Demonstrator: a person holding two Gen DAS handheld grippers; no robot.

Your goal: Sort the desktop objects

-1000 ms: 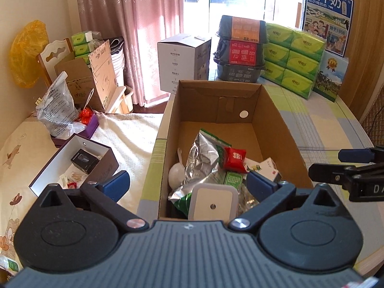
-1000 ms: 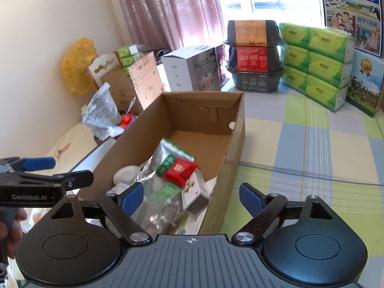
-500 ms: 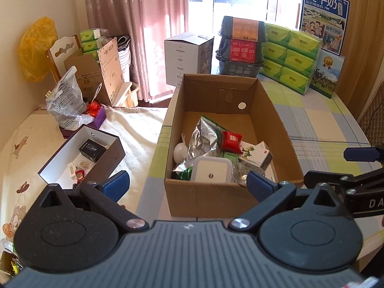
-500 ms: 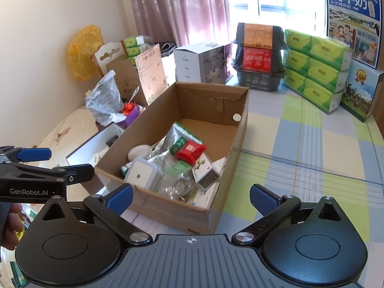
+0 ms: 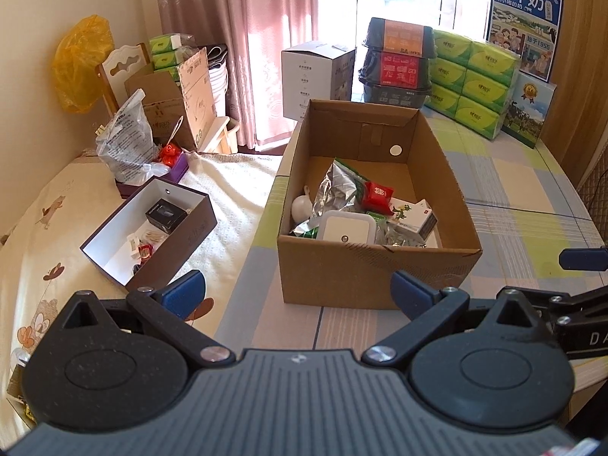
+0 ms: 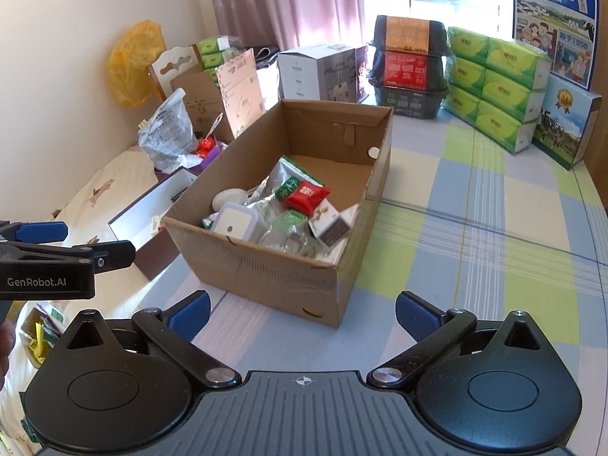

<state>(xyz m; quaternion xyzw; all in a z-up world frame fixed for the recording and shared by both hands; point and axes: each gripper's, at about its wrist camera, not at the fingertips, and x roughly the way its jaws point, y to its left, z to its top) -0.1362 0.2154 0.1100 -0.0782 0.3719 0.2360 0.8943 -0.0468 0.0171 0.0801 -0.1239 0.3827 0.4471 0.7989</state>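
Both tools are hanging back from the cardboard box (image 5: 376, 266) right now, and both are spread wide with nothing between their blue tips. The left tool (image 5: 298, 290) sits low in front of the box's near wall, and the right tool (image 6: 302, 311) is off the box's near right corner; you can also spot the left one poking in at the edge of the right wrist view. The box sits on the worktop (image 6: 494, 235) with its checked blue, green and yellow cloth, flaps open, and all the small stuff is piled in its near half: a white square gadget (image 5: 345, 230) leaning against the front wall, a red packet (image 5: 376, 196) on top of a crinkly silver bag (image 5: 336, 190), a small white carton (image 5: 416, 214) toward the right side and a white rounded thing (image 5: 302, 207) on the left. Just left of the worktop, on a bed with a cartoon-print sheet, there's an open dark box (image 5: 152, 228) with bits in it. Green tissue packs (image 6: 497, 87) are stacked at the far end.
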